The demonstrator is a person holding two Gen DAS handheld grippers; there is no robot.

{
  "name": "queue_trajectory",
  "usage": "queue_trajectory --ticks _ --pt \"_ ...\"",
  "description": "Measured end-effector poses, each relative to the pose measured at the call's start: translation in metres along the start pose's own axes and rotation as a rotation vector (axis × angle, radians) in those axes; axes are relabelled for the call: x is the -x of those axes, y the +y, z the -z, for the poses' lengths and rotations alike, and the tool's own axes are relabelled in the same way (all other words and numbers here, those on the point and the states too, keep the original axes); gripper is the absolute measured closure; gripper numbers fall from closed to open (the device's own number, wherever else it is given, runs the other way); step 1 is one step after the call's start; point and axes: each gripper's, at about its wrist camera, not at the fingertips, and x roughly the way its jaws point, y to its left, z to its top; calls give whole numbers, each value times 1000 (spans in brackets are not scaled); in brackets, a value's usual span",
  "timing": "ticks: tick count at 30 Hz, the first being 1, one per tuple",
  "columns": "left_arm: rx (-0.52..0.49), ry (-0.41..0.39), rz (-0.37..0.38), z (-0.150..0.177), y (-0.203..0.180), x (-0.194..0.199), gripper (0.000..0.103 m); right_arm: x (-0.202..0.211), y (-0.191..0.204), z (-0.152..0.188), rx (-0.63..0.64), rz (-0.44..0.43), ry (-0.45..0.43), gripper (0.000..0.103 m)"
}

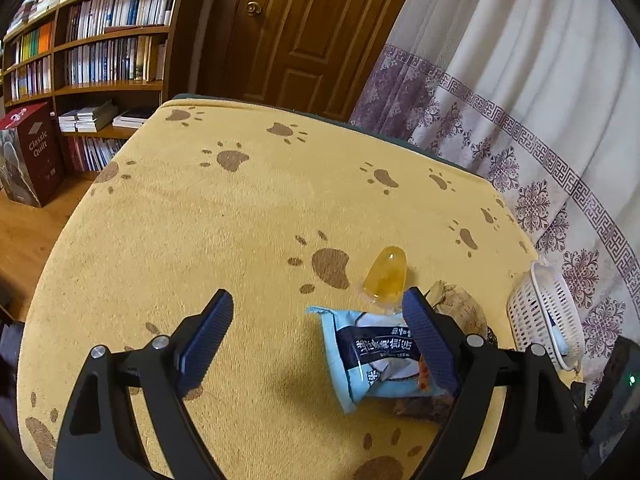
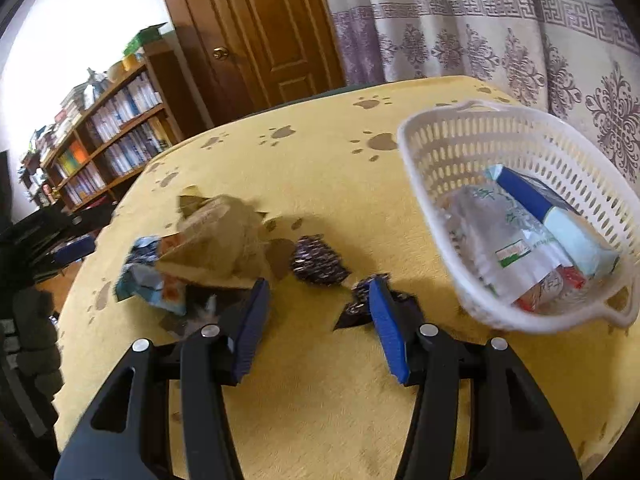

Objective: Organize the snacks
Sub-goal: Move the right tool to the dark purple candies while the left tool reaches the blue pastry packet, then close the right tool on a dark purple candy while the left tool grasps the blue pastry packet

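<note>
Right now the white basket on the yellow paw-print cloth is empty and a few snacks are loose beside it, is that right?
Not quite. The white basket is not empty: the right wrist view shows several snack packets lying in it. The rest holds: it sits on the yellow paw-print cloth, with loose snacks beside it.

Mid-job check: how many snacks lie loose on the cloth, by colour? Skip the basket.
Light blue packet: 1
Tan packet: 1
Orange jelly cup: 1
Dark wrappers: 3, one partly under the light blue packet
Total: 6
</note>
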Motion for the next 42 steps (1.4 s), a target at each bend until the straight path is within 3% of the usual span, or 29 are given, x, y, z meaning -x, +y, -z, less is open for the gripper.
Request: queue_trajectory --ticks 10,15,19,25,28,34,36,40,42 --pt "6 16 1 3 6 -7 17 -6 -56 -6 -150 29 25 50" --pt "-6 24 10 5 3 -10 17 -5 -32 -6 -64 5 15 50" --pt "-8 25 18 6 2 -10 17 -12 -5 -12 38 49 -1 50" --pt "-1 25 29 7 5 -9 17 -31 7 -29 63 46 37 50" --pt "10 26 29 6 11 -9 17 -37 5 -31 28 8 86 50" --pt "32 26 27 5 18 -8 17 -22 0 -11 -86 -148 181 50" --pt "28 25 31 5 16 -7 17 -12 4 -9 -75 -140 163 50" --pt "14 20 37 6 11 -5 17 7 15 -21 9 -22 31 50" --pt "6 20 39 7 9 -5 17 4 19 -28 30 -3 1 50"
